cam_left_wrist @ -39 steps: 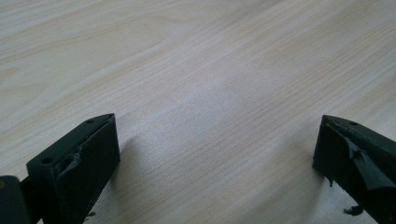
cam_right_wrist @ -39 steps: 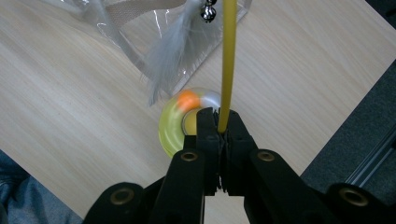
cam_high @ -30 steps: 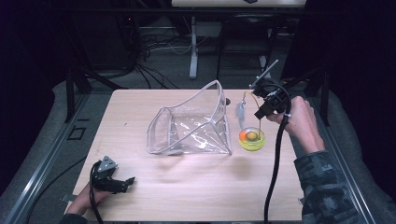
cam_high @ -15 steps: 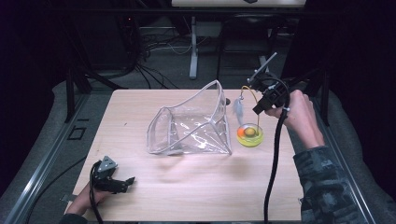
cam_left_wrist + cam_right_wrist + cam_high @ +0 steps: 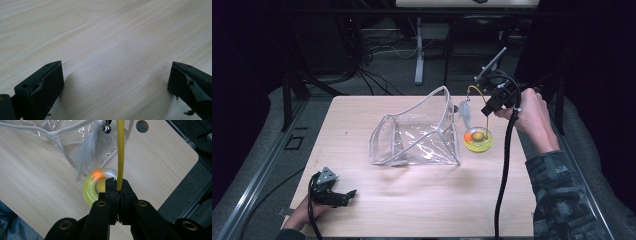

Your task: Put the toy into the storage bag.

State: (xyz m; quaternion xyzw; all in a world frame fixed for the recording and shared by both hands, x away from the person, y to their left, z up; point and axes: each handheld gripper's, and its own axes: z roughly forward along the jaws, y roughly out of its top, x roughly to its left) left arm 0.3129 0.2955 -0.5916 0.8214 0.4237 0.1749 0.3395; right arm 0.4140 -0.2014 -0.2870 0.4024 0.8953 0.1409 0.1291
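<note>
A wooden table (image 5: 422, 200) holds a clear bag (image 5: 419, 132) lying open at its middle. Just right of the bag sits a yellow ring toy (image 5: 477, 140). The right gripper (image 5: 119, 188) hangs above the toy, jaws clamped on a yellow wand (image 5: 120, 152) with a white feather (image 5: 86, 152) dangling beside the bag. The left gripper (image 5: 115, 85) rests at the table's near left corner, jaws wide apart on bare wood.

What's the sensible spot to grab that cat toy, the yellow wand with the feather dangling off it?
Probably the thin yellow wand itself, low on its stem, from above. It is stiff and slim enough for the flat pads to close on, as the right tongs do now. The feather is soft and hangs loose beside the clear bag, so it would likely slip. The round base looks too wide and smooth to pinch.
</note>
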